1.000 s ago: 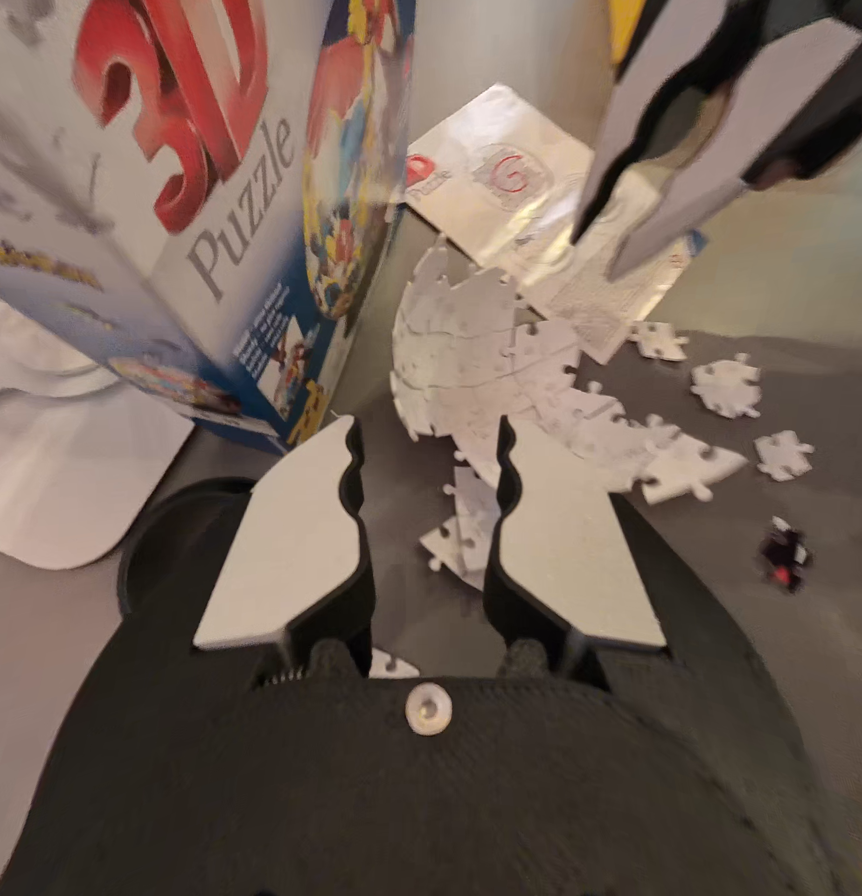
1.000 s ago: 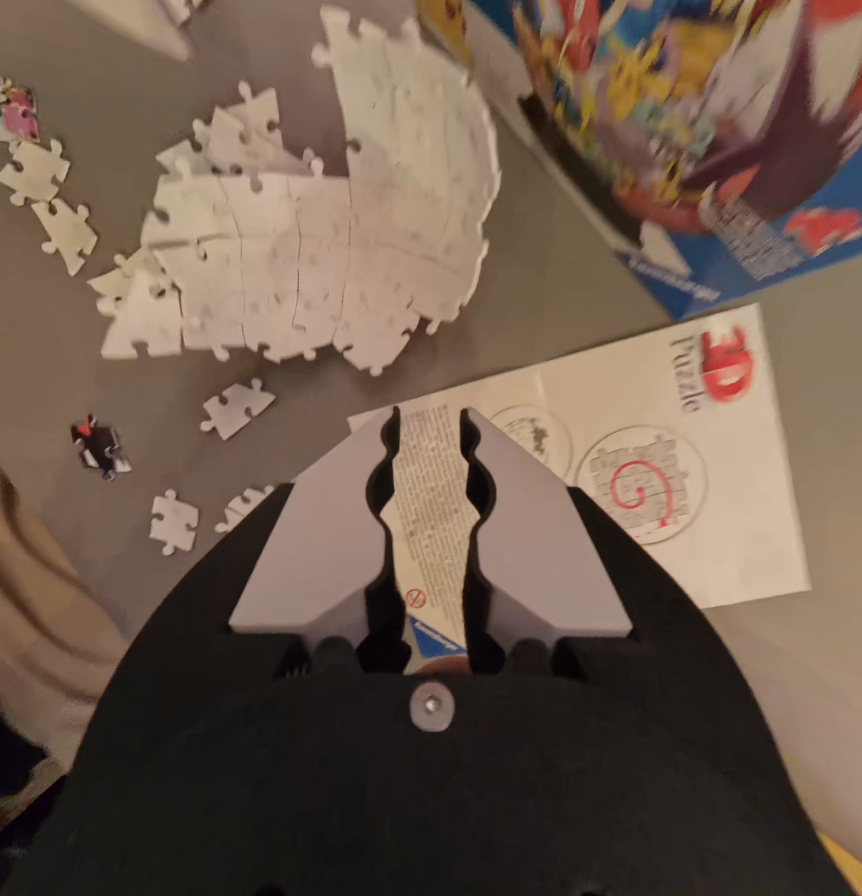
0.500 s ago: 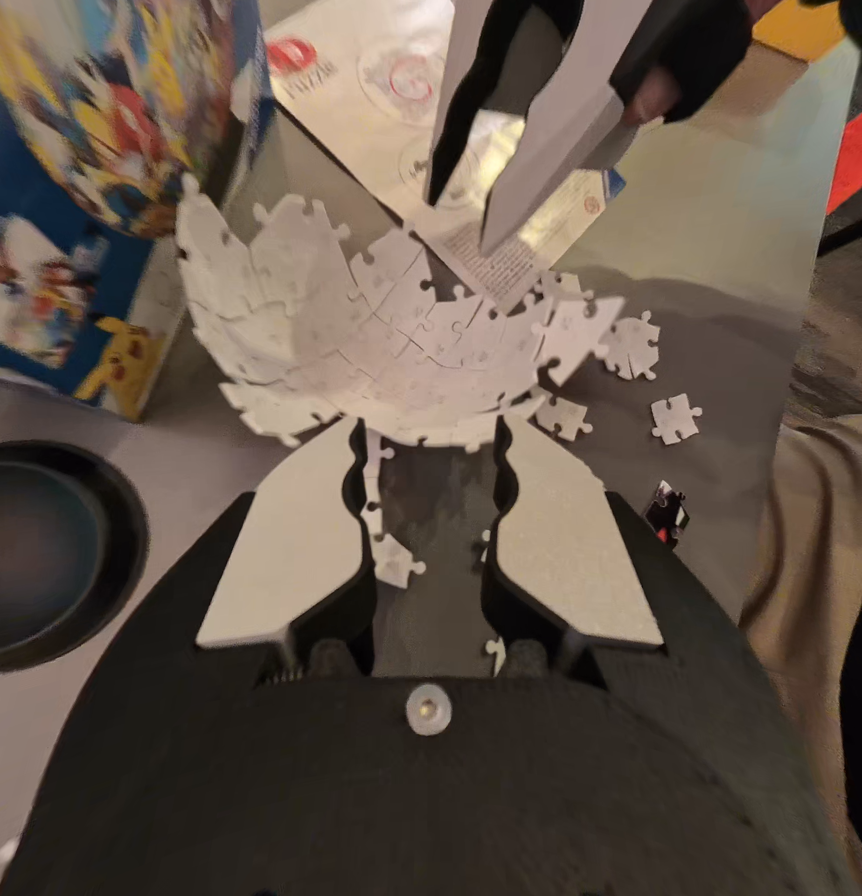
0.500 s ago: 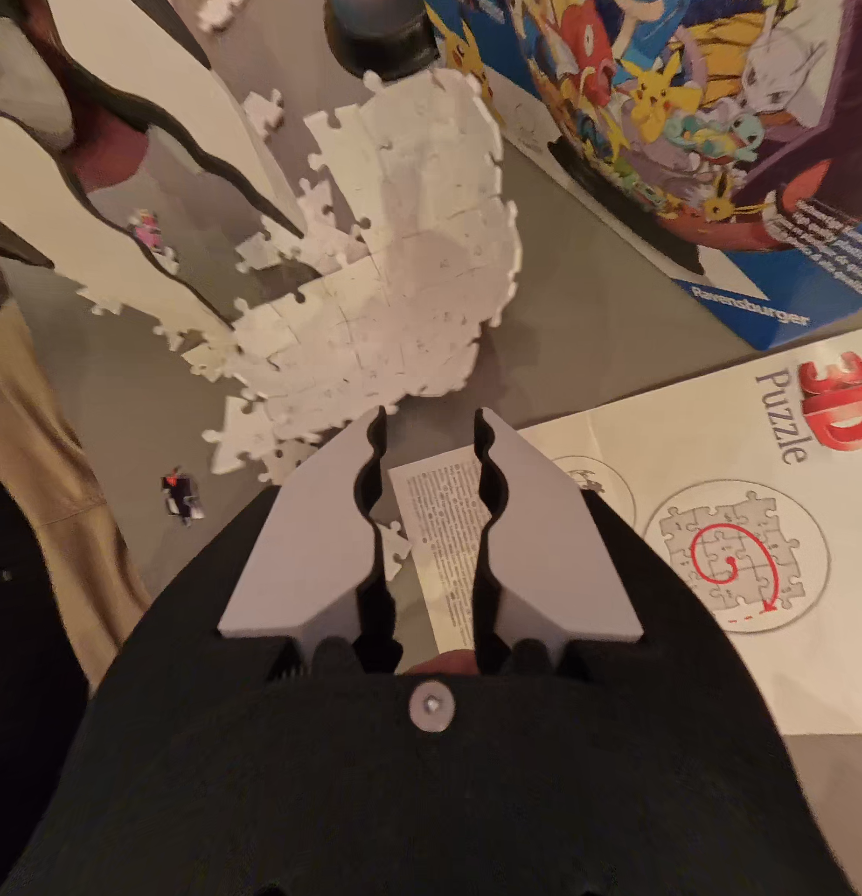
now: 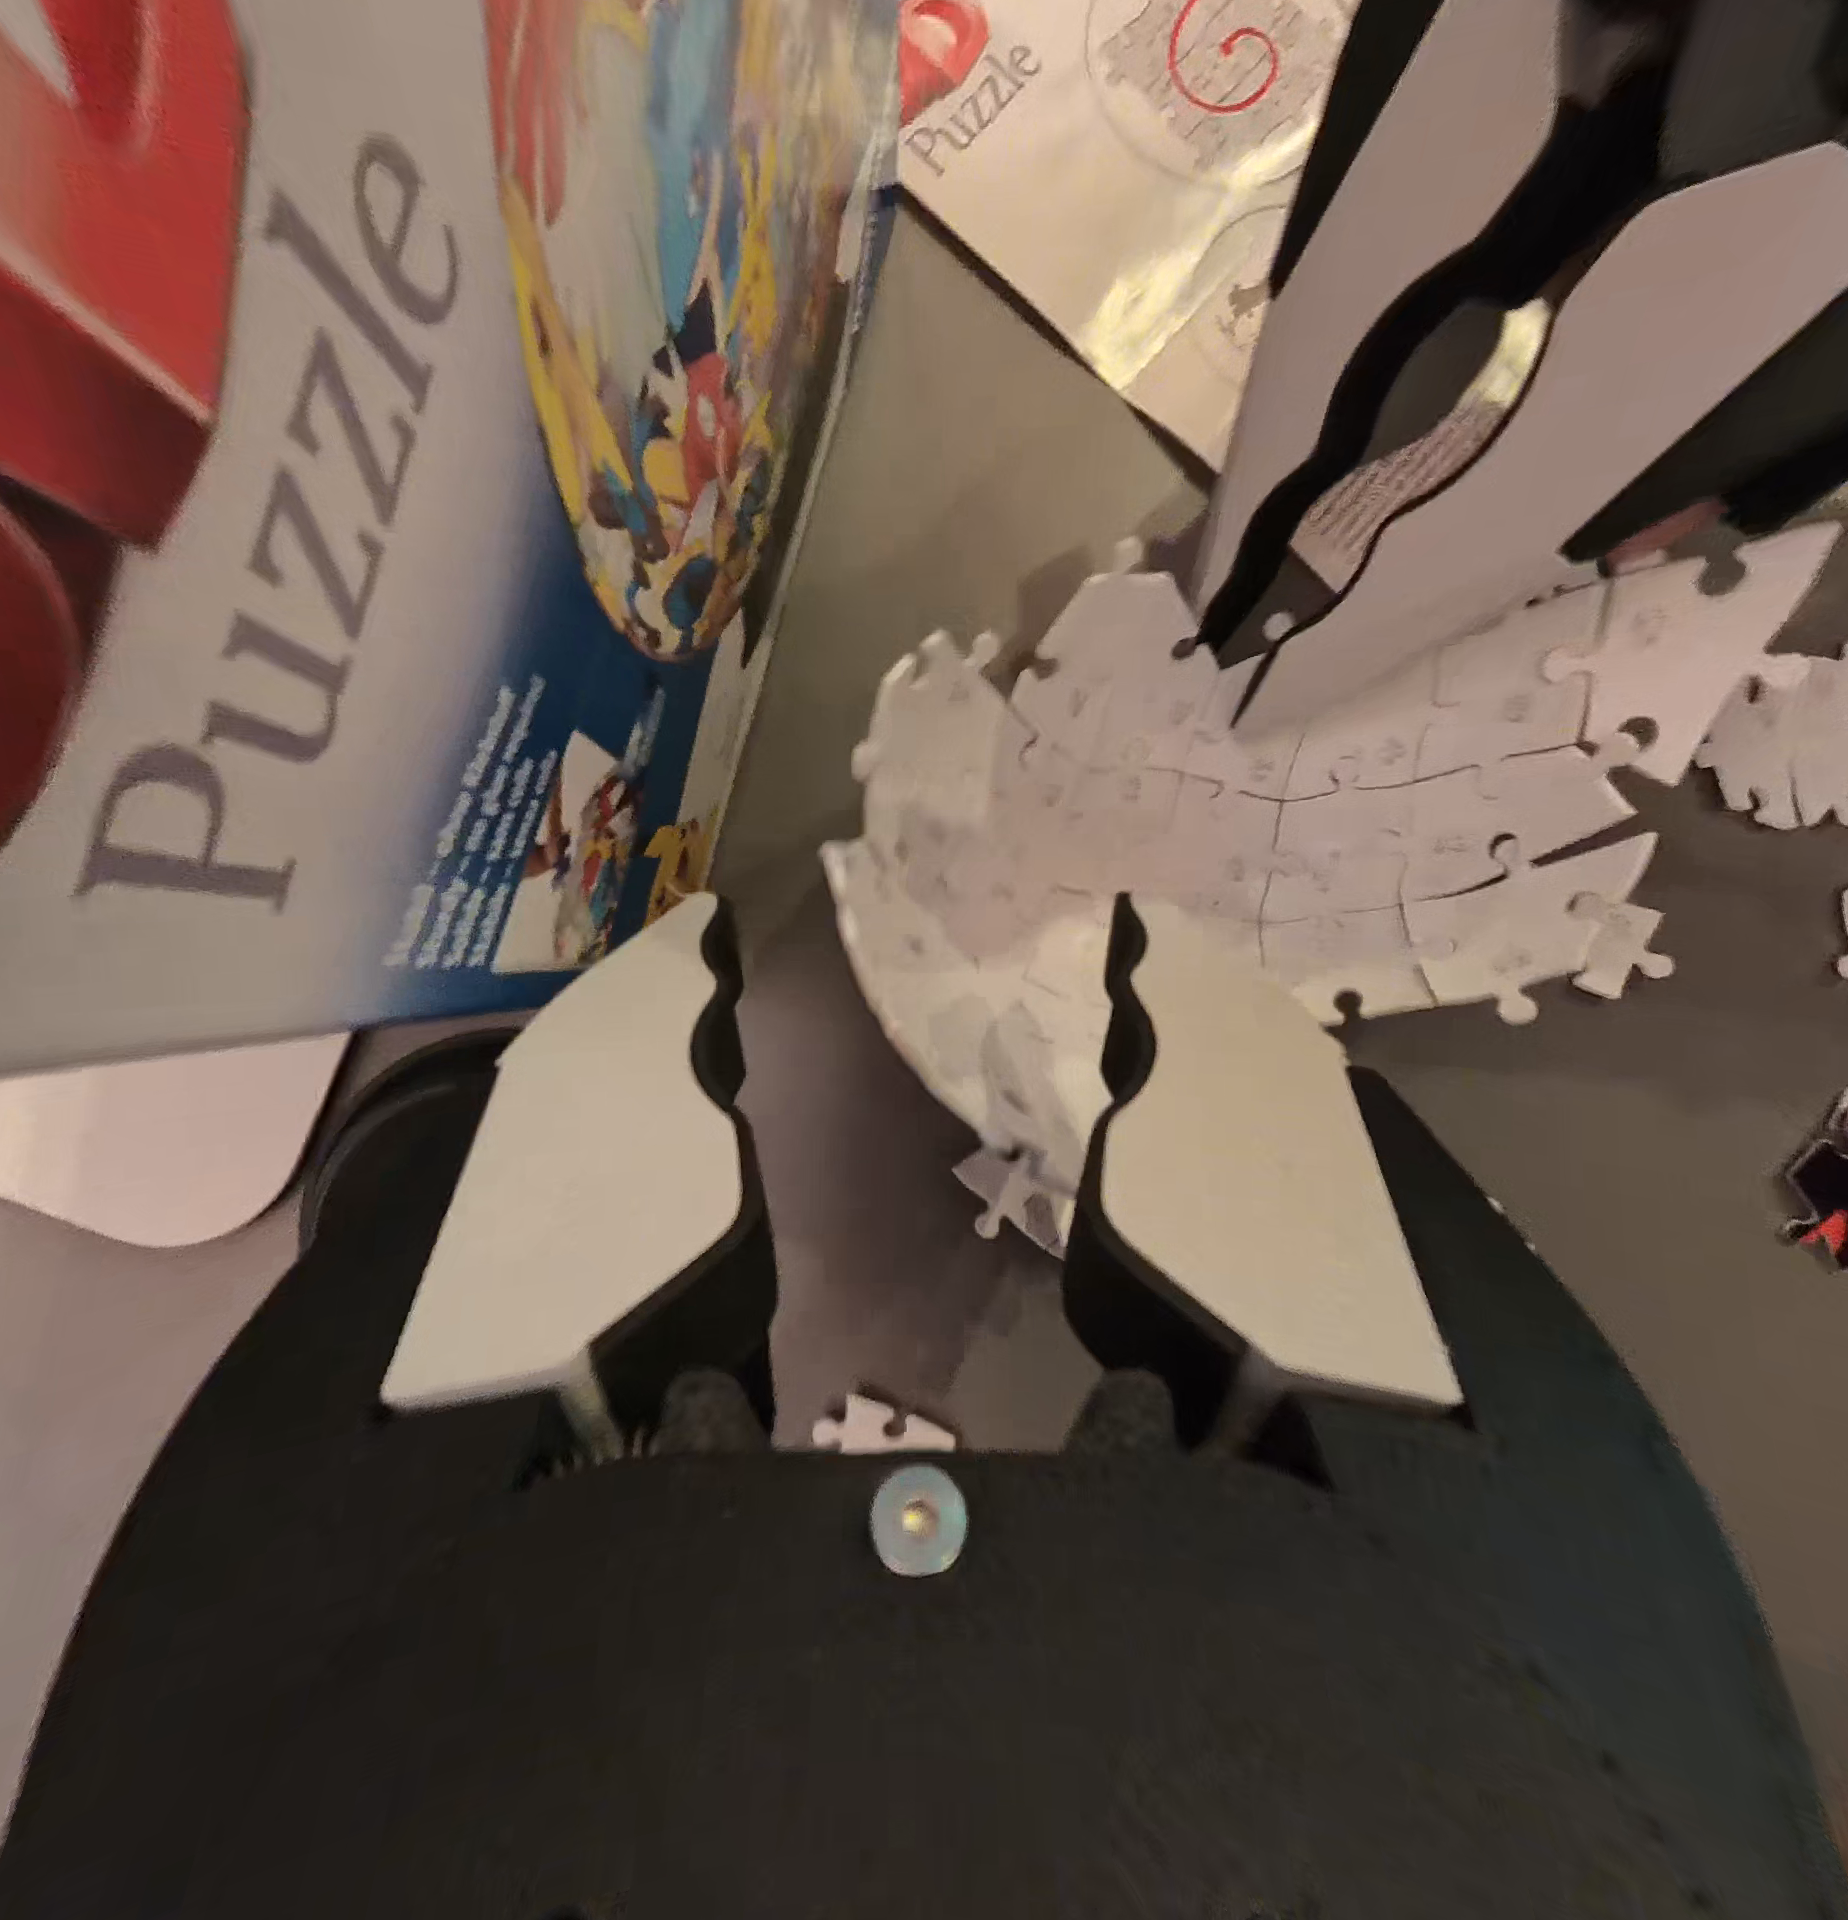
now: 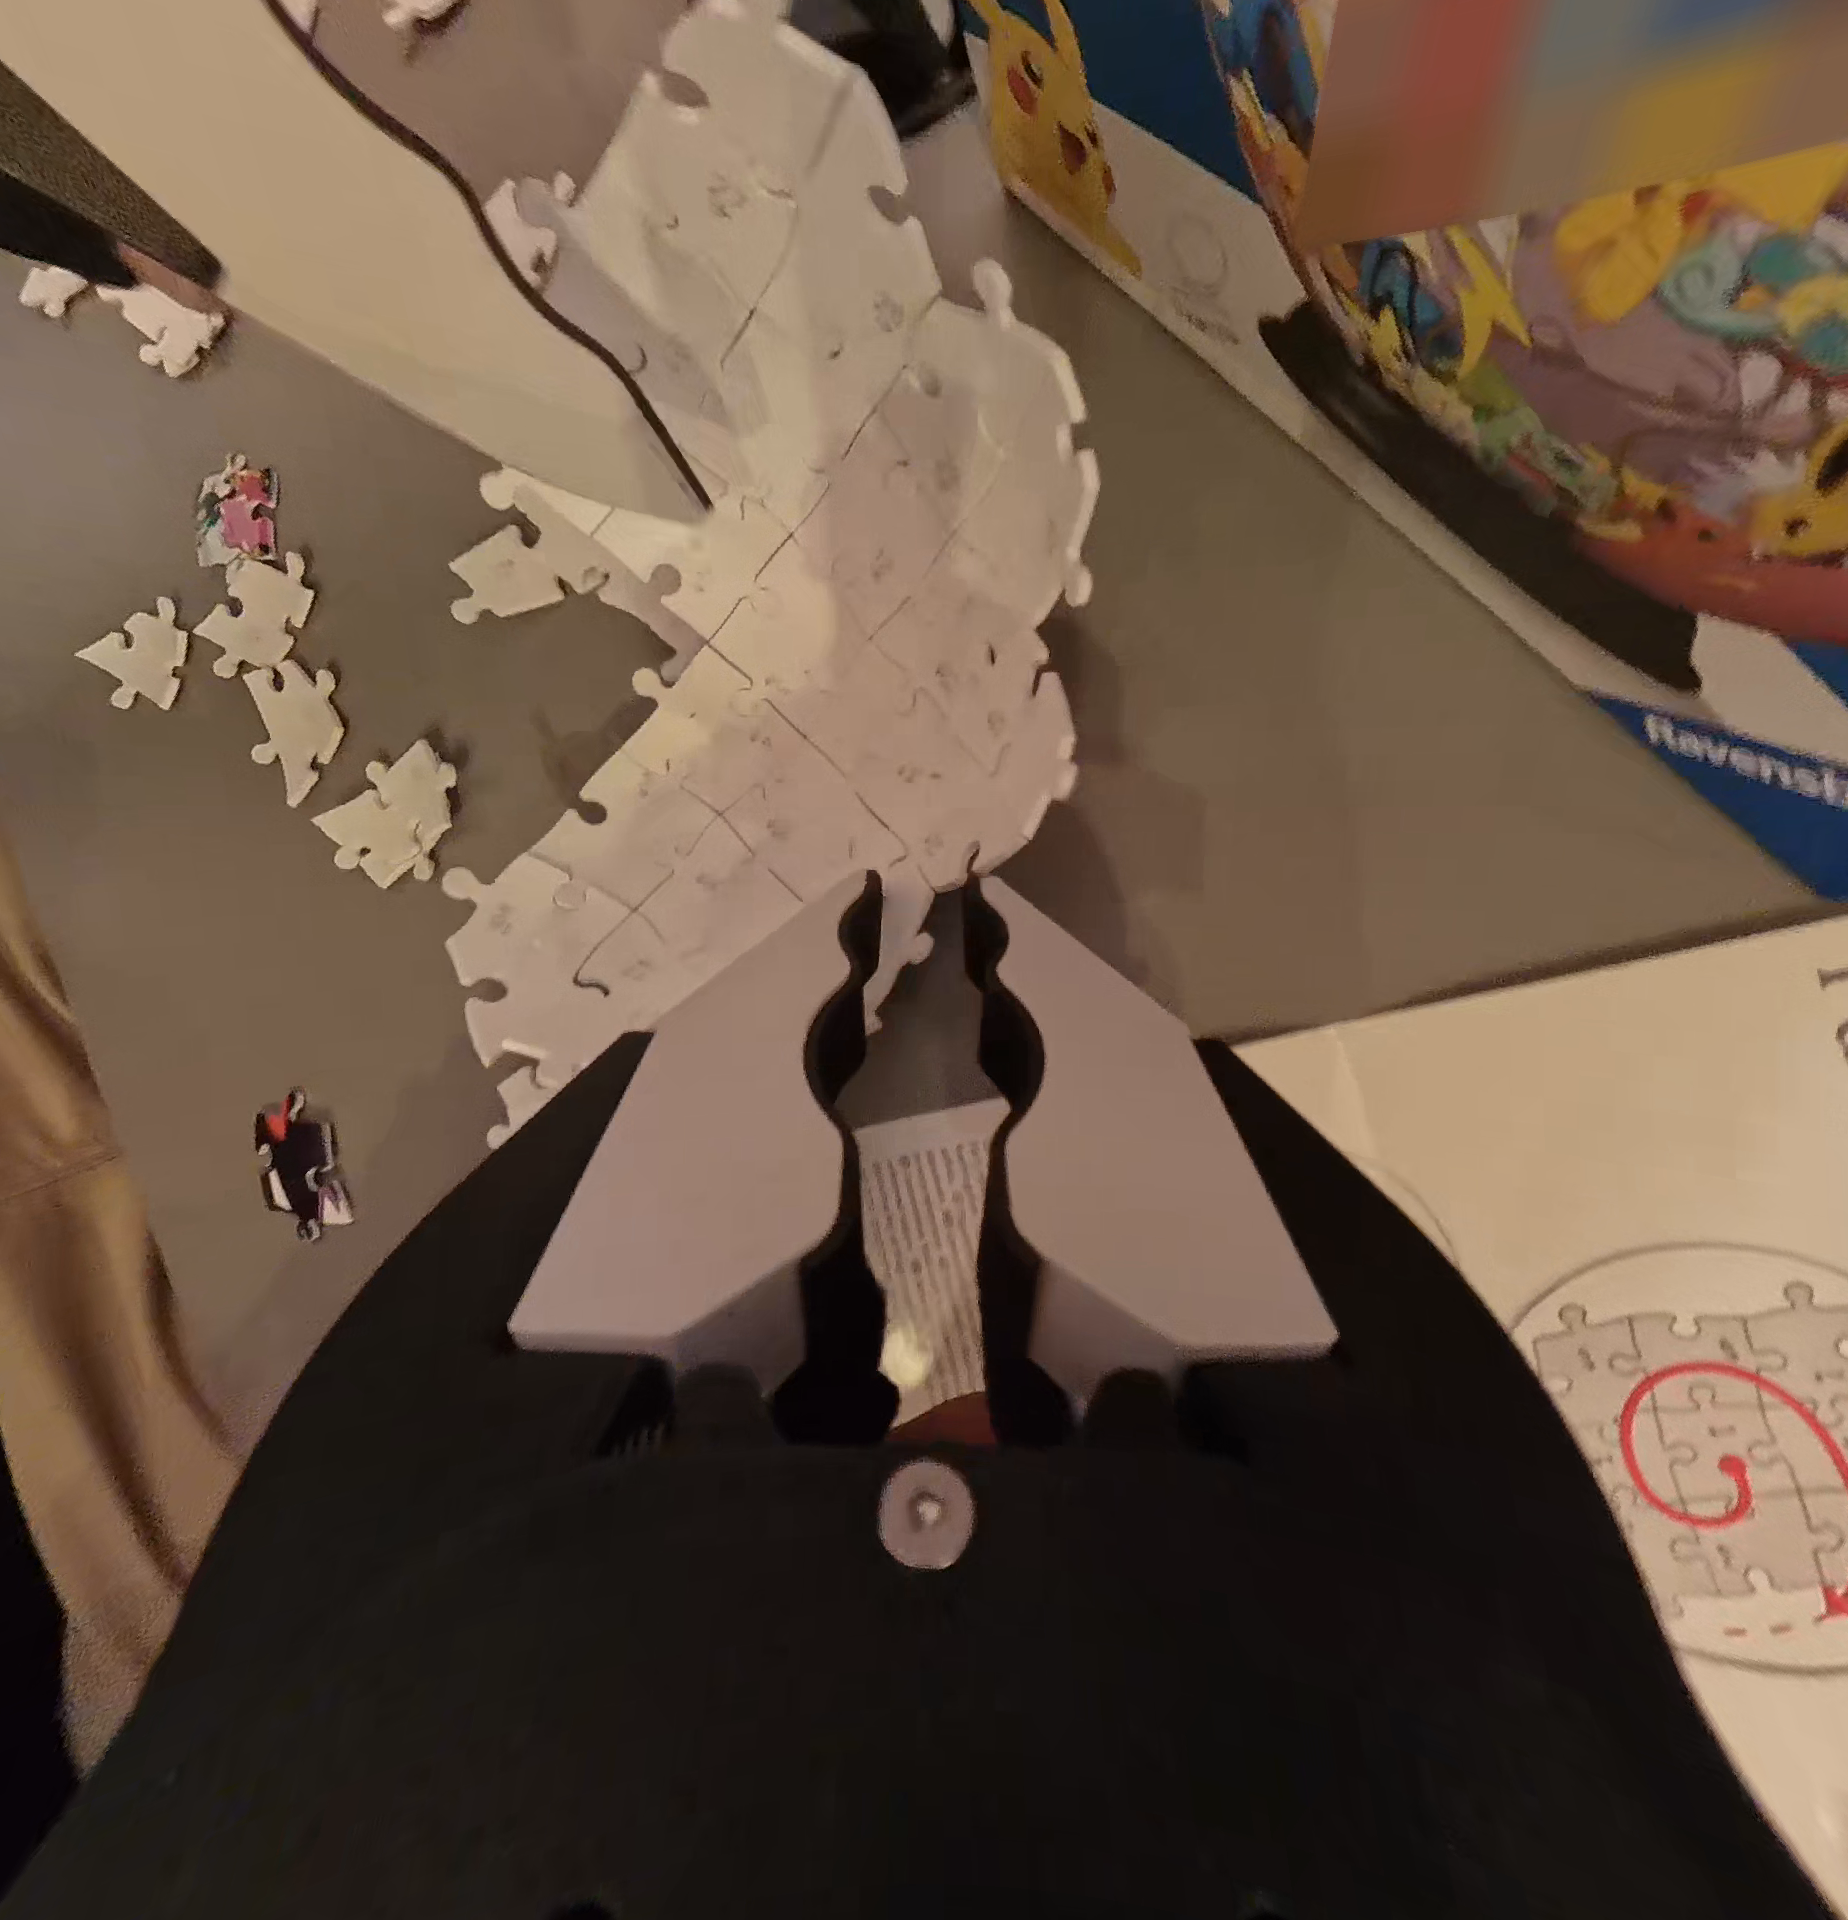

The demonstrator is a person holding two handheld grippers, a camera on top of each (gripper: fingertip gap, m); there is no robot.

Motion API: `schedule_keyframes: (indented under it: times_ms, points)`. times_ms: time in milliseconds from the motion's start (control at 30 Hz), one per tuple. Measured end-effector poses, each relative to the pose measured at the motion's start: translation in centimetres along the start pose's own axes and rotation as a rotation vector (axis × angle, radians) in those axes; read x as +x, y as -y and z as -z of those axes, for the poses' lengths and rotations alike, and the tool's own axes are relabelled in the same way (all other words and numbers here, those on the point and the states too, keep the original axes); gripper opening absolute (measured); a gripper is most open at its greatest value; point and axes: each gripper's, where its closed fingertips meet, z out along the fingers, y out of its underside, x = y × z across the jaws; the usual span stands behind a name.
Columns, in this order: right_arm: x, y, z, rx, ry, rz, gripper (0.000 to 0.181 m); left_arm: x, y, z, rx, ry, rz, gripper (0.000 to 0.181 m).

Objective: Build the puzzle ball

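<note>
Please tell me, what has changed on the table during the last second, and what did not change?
The right tool moved off the instruction sheet to the rim of the curved puzzle shell, narrowly open. The left tool stayed wide open, holding nothing, and swung back beside the puzzle box. The loose pieces stayed scattered.

The left tool (image 5: 915,914) has a broad black body with a rough, grainy surface, flaring out like a wide mount. A round silver screw (image 5: 918,1536) sits at its centre. Two pale grey, wedge-shaped fingers (image 5: 598,1153) rise from it, each edged on the inner side with a black, wavy-profiled pad. The right tool (image 6: 920,883) is built alike: black textured body, silver screw (image 6: 925,1509), light grey fingers (image 6: 1138,1174) with scalloped black inner edges. A tan sleeve or garment (image 6: 58,1195) shows at the left border of the right wrist view.
</note>
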Motion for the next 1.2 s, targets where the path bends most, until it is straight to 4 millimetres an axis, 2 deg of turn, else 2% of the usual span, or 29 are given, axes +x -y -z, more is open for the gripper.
schedule_keyframes:
  times_ms: [100,167,233,333,567,767,833,967,1033,1200]
  points:
    - [-0.3,0.8,-0.3,0.019,-0.012,0.065,0.009,0.6,-1.0,-0.9,-0.072,-0.08,-0.03,0.067]
    - [-0.8,1.5,-0.2,0.052,-0.008,0.115,0.006,0.7,-1.7,-1.5,-0.109,-0.13,-0.026,0.06]
    - [-1.3,1.7,-0.2,0.06,0.014,0.141,0.005,1.6,-2.1,-1.6,-0.103,-0.215,-0.025,0.039]
    - [-1.3,1.5,-0.3,0.051,0.015,0.151,0.007,1.9,-1.7,-1.4,-0.046,-0.242,0.015,0.021]
    - [-2.0,2.0,-0.3,0.064,0.064,0.142,0.015,1.7,-1.8,-0.6,-0.005,-0.171,0.011,0.013]
    - [-2.4,3.5,1.9,0.107,0.057,0.15,0.03,2.6,-1.3,-0.2,0.064,-0.163,0.025,0.009]
    - [-2.7,3.4,1.5,0.097,0.062,0.151,0.031,2.8,-1.0,-0.1,0.082,-0.143,0.037,0.009]
    - [-2.9,3.3,-0.1,0.089,0.041,0.198,0.021,3.7,-0.3,0.3,0.111,-0.12,0.015,0.008]
    - [-3.2,3.8,-0.3,0.13,0.044,0.217,0.003,3.6,-0.2,0.6,0.114,-0.078,-0.003,0.007]
    - [-3.3,4.2,0.2,0.175,0.089,0.179,0.001,3.6,0.2,1.1,0.149,-0.059,-0.012,0.006]
